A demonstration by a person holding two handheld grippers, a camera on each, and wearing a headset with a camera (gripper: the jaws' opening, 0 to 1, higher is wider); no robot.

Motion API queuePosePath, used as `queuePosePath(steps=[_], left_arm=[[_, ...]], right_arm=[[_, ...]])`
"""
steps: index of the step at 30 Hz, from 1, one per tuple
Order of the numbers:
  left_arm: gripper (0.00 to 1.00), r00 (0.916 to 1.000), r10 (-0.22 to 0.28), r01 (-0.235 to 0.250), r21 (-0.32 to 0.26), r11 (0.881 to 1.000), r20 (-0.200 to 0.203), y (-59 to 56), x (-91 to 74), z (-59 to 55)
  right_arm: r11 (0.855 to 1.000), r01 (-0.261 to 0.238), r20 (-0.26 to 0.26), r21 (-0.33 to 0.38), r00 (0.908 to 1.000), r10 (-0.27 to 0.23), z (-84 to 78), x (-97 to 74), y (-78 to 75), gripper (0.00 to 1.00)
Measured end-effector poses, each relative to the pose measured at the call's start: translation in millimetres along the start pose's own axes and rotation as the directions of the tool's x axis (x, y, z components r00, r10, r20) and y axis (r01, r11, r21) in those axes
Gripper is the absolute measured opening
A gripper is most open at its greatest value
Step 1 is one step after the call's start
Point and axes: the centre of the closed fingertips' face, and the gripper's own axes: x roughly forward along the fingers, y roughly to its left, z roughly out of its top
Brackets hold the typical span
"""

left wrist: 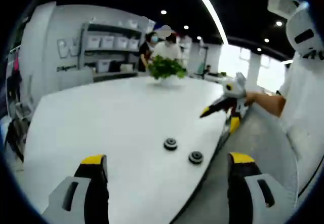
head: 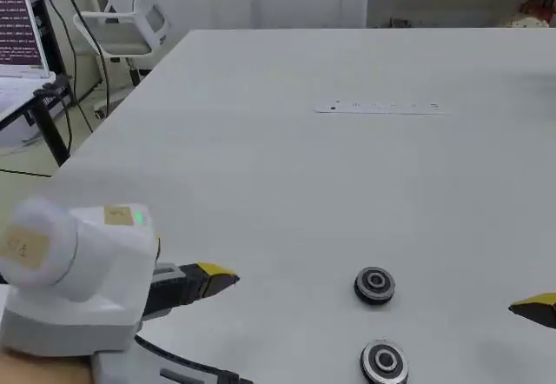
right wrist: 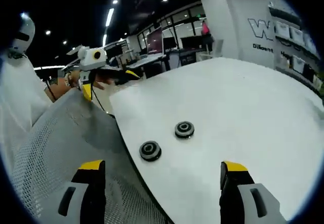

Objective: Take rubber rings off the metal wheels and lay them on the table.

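Two metal wheels (head: 374,285) are lying near the front edge of the tabletop (head: 261,167) in the head view, while you are holding the left claw (left wrist: 167,159), then the right claw (right wrist: 162,165), wide and empty in their gripper views, probably flanking the wheels for an approach.

The far wheel (head: 374,285) and the near wheel (head: 384,361) lie flat on the white table (head: 261,184), close to its near edge and right of the middle. They sit one behind the other, near each other but apart. Each is a small round metal disc with a silvery face and a dark hub. A black rubber ring (head: 357,286) is on each rim.
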Motion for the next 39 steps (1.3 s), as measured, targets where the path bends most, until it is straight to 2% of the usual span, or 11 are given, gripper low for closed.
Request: queuePosePath(steps=[3,8,12,16,18,21,23,27,31,35,39], left_arm=[[0.98,0.9999,0.007,-0.007,0.017,1.000,0.013,0.6,-1.1,2.5],[0.96,0.9994,-0.003,0.003,-0.014,1.000,0.035,-0.2,-1.4,4.8],[0.95,0.9997,-0.023,0.023,0.002,1.000,0.004,-4.7,1.2,0.2],[0.95,0.9999,-0.014,0.015,0.023,1.000,-0.008,-3.4,-0.4,-2.1],[0.95,1.0000,0.006,-0.006,0.009,1.000,0.007,1.4,-3.3,-0.5],[0.94,0.9986,0.011,-0.011,-0.004,1.000,0.052,3.1,-6.1,6.2],[0.94,0.9984,0.011,-0.010,-0.010,1.000,0.056,3.2,-5.4,6.8],[0.95,0.9990,-0.006,0.007,-0.006,1.000,0.045,-0.6,-2.9,5.2],[0.96,0.9996,0.005,-0.006,0.009,1.000,0.027,1.2,-2.3,2.5],[0.95,0.9990,0.019,-0.019,0.003,1.000,0.040,3.6,-3.0,5.0],[0.95,0.9991,0.025,-0.025,0.006,1.000,0.035,4.5,-2.9,4.3]], right_arm=[[1.000,-0.002,0.008,0.002,1.0000,0.002,1.3,-0.3,0.2,0.97],[1.000,0.010,0.018,0.000,0.9998,-0.010,2.1,-2.0,-1.7,0.96],[1.000,0.027,0.025,0.007,0.9993,-0.027,2.4,-4.1,-4.2,0.94],[1.000,0.018,0.042,0.017,0.9989,-0.018,5.8,-2.6,-2.6,0.94],[1.000,-0.002,0.034,0.015,0.9994,0.002,5.1,-0.2,1.3,0.94],[1.000,-0.004,0.010,0.010,0.9999,0.004,1.0,1.9,1.4,0.94],[1.000,-0.002,0.007,0.012,1.0000,0.002,0.0,1.4,1.2,0.94],[1.000,0.011,0.027,0.018,0.9996,-0.012,3.2,-1.1,-1.3,0.94],[1.000,0.006,0.028,0.024,0.9996,-0.006,3.4,-0.2,-1.0,0.93],[1.000,0.007,0.014,0.011,0.9999,-0.007,1.4,0.2,-0.1,0.93],[1.000,0.011,0.018,0.011,0.9998,-0.011,2.2,-0.5,-1.0,0.92]])
